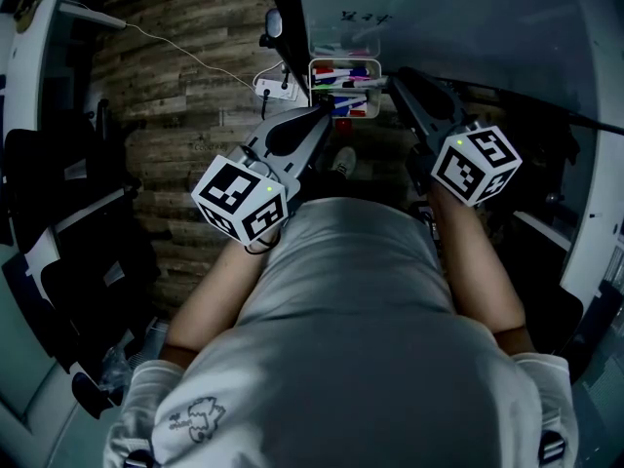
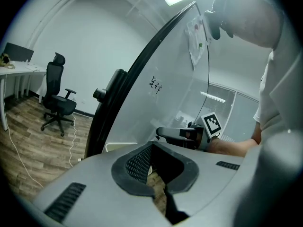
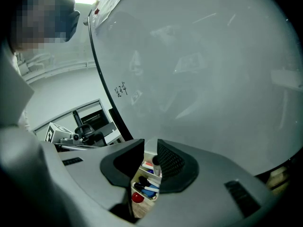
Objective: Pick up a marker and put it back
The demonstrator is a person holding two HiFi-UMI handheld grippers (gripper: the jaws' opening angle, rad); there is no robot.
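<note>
**Op:** Where are the pens?

**Spotter:** The coloured marker pens (image 1: pixel 341 78), w/ blue, red and purple caps, lie in the white rectangular tray (image 1: pixel 343 61). It's against the glossy whiteboard (image 1: pixel 468 18), straight ahead of you.

**Op:** My left tongs?

**Spotter:** Your left gripper (image 1: pixel 325 113) points at the tray's left side, tips just beside it. Its jaws are a narrow slit apart w/ nothing betw. them. Only brown wood-plank floor (image 2: pixel 157 186) shows thru the gap.

**Op:** And the right?

**Spotter:** Your right gripper (image 1: pixel 393 81) is at the tray's right edge, approx. level w/ the left one. Its jaws are a bit wider apart and grip nothing. Thru the gap you see into the tray: a blue-and-white pen and dark caps, w/ a small red round thing (image 3: pixel 137 197) beside them. One dark cap sits close by the right pad. It's prob. behind the pad and not touching, but it's too dim to be sure.
</note>
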